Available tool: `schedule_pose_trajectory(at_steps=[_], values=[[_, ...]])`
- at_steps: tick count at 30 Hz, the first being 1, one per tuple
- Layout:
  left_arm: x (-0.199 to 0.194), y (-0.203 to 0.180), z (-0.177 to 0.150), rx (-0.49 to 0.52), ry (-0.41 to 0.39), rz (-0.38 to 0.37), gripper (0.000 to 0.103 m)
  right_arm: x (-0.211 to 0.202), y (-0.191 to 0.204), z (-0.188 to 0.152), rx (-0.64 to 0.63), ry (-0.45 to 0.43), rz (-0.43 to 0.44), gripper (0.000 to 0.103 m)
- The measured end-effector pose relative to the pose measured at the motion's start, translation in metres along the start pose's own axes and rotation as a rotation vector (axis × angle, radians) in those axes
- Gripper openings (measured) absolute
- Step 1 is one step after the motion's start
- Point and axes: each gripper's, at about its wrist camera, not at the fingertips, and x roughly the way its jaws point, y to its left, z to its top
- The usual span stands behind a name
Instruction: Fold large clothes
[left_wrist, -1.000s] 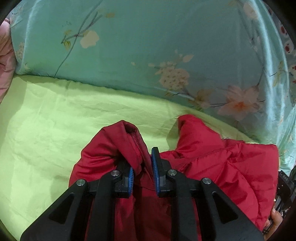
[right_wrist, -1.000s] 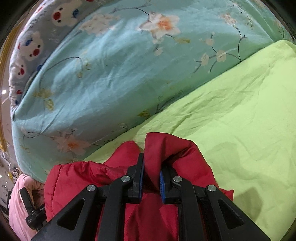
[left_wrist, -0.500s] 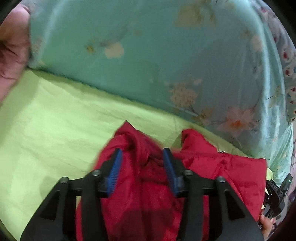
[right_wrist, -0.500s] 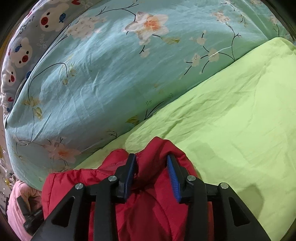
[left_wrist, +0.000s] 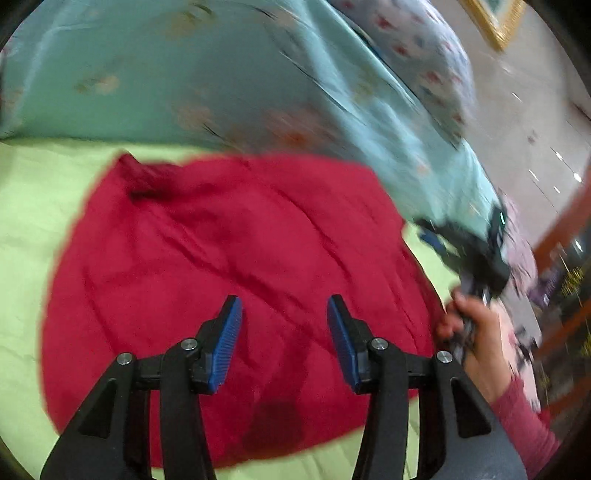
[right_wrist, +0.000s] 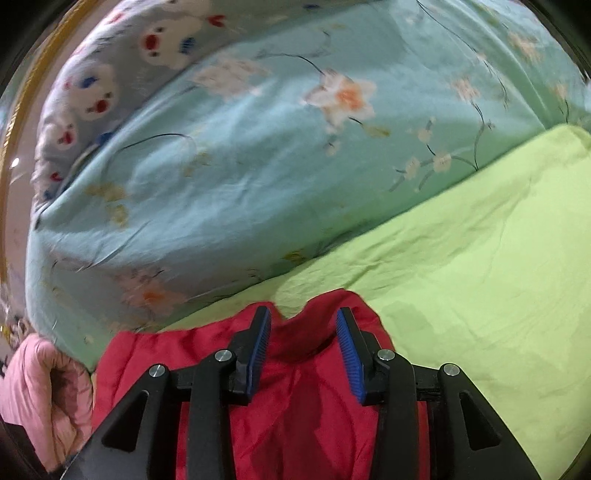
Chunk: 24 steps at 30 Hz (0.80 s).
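Observation:
A red padded jacket (left_wrist: 236, 258) lies folded in a rounded heap on the green sheet (left_wrist: 33, 206). My left gripper (left_wrist: 284, 332) is open and empty, held above the jacket's near part. In the right wrist view the jacket (right_wrist: 303, 406) lies under my right gripper (right_wrist: 303, 350), which is open and empty over the jacket's far edge. The right gripper also shows in the left wrist view (left_wrist: 465, 251), held by a hand (left_wrist: 476, 332) at the jacket's right side. The left wrist view is blurred.
A turquoise floral quilt (right_wrist: 258, 166) is bunched along the far side of the bed, with a grey animal-print cover (right_wrist: 96, 88) behind it. A pink garment (right_wrist: 40, 391) lies at the left. Green sheet (right_wrist: 480, 277) spreads to the right.
Both grippers opened and let go of the red jacket, which dropped flat on the sheet. The left gripper pulled back and swung right; the right gripper lifted slightly.

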Motion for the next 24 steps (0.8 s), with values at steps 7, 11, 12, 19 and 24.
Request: schedule_pose_trajectory(at_steps=[7,11,12,19,24], values=[[-0.006,-0.010,-0.011,0.030,-0.003,-0.008,0.046,-0.049,0.035,-0.031,-0.173,0.035,0.112,0.039],[0.008,-0.006,-0.004,0.048,-0.009,0.046,0.046,-0.051,0.074,-0.062,-0.325,0.098,0.166,0.039],[0.017,-0.006,-0.002,0.046,-0.001,0.056,0.046,-0.048,0.083,-0.070,-0.364,0.116,0.171,0.039],[0.069,0.003,0.017,0.044,0.092,0.140,0.046,0.005,0.113,-0.106,-0.550,0.247,0.080,0.037],[0.098,0.024,0.036,0.002,0.121,0.197,0.044,0.045,0.095,-0.086,-0.451,0.290,0.016,0.034]])
